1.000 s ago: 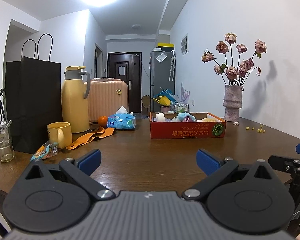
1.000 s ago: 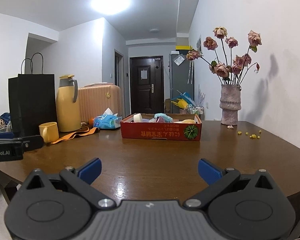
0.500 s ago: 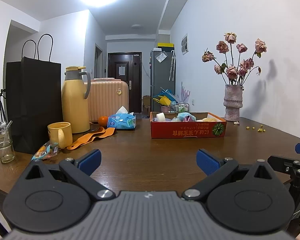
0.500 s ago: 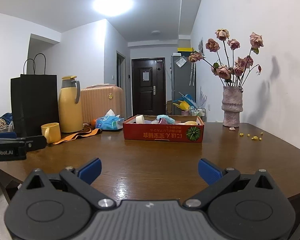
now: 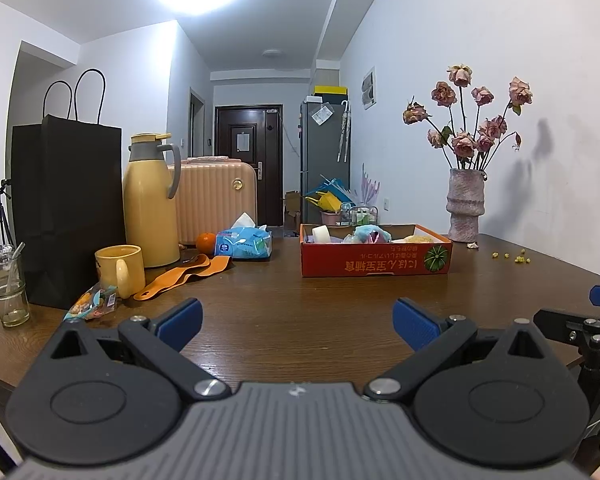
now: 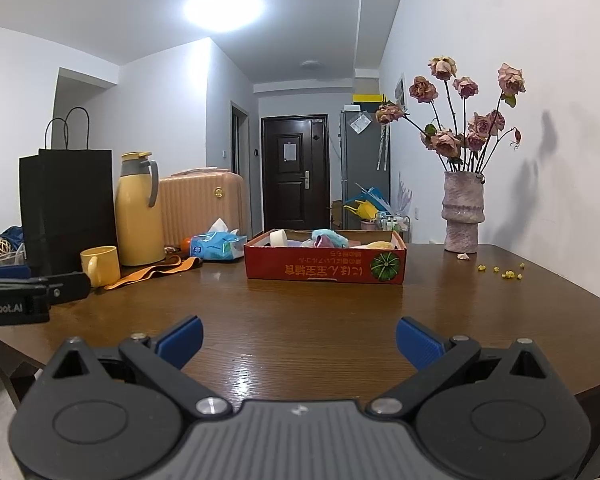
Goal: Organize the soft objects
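A shallow red cardboard box (image 5: 376, 266) (image 6: 326, 270) stands mid-table. It holds a tape roll (image 5: 321, 235), a blue and pink soft bundle (image 5: 366, 235) (image 6: 329, 238) and something yellow (image 5: 420, 237). A blue tissue pack (image 5: 244, 243) (image 6: 218, 246) and an orange strap (image 5: 182, 274) (image 6: 152, 272) lie to the left of the box. My left gripper (image 5: 296, 320) is open over the near table edge, nothing between its fingers. My right gripper (image 6: 299, 340) is open too, empty, well short of the box. Each gripper shows at the edge of the other's view.
On the table's left side stand a black paper bag (image 5: 68, 208), a yellow thermos (image 5: 150, 200), a yellow mug (image 5: 120, 270), a glass (image 5: 4, 288), a snack packet (image 5: 94, 300) and an orange (image 5: 206, 241). A vase of dried roses (image 5: 464, 208) stands back right, with yellow crumbs (image 5: 510, 257) nearby.
The right wrist view has lifted and drawn back slightly; the box sits a little higher in it. The left wrist view is nearly unchanged. Both grippers stay open.
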{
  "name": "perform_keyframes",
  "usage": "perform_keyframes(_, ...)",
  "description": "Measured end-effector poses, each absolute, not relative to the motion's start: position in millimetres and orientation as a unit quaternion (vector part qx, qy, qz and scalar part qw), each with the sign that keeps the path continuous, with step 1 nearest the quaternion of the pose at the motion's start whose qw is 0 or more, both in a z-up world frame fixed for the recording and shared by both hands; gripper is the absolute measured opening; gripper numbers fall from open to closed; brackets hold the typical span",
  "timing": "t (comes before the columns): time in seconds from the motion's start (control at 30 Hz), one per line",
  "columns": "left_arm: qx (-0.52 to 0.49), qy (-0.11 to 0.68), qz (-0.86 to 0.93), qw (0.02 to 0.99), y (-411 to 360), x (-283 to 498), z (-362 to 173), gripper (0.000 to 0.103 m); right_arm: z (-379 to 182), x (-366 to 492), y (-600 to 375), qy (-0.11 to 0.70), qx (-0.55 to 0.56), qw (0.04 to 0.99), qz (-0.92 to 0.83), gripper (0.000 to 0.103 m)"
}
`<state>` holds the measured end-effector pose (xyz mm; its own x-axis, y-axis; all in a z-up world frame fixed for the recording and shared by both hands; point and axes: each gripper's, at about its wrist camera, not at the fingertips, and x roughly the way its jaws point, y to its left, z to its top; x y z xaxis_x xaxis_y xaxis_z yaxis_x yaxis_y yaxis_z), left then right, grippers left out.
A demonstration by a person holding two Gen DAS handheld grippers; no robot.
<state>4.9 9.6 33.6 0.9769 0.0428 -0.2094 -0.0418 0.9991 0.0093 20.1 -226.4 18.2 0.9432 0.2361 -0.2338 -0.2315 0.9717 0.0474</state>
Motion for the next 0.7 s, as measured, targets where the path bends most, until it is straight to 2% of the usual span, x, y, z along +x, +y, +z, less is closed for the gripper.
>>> perform_keyframes(0.7, 0.006, 0.107, 0.018, 0.994, 8.6, 3.6, 33.4, 0.103, 16.3, 18.7, -228.7, 0.118, 0.017, 0.986, 0.118, 0.103)
